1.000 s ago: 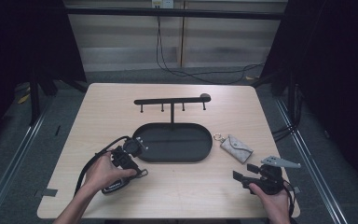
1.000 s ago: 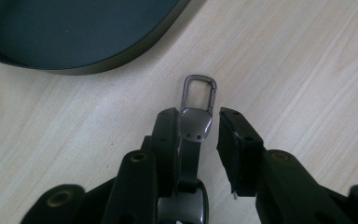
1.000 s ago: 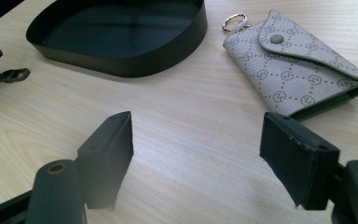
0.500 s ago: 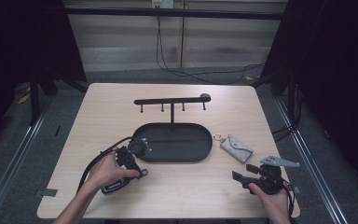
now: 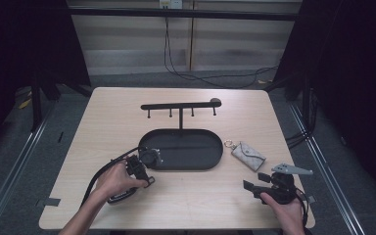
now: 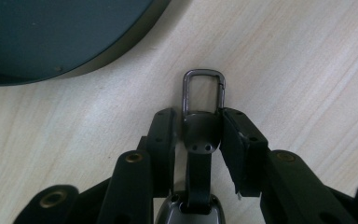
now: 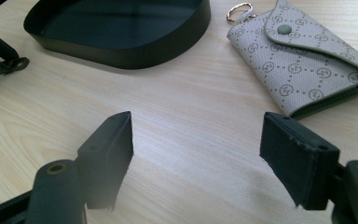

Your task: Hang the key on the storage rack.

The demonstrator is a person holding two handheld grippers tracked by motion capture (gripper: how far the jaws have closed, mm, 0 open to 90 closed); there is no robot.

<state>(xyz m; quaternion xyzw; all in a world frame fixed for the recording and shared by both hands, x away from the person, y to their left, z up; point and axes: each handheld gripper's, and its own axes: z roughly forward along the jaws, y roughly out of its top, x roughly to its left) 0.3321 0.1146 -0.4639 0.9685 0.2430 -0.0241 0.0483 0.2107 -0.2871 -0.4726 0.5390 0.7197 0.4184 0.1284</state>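
the left gripper is pinching a dark key fob against the tabletop, having just closed in; its clasp is pointing straight ahead, beside the black tray. the right gripper is gaping, holding nothing.

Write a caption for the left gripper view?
Left gripper fingers pinch a key fob's metal clip beside the black tray.

You work at a recording lab: bare wooden table, dark curtains, cables on grey floor.
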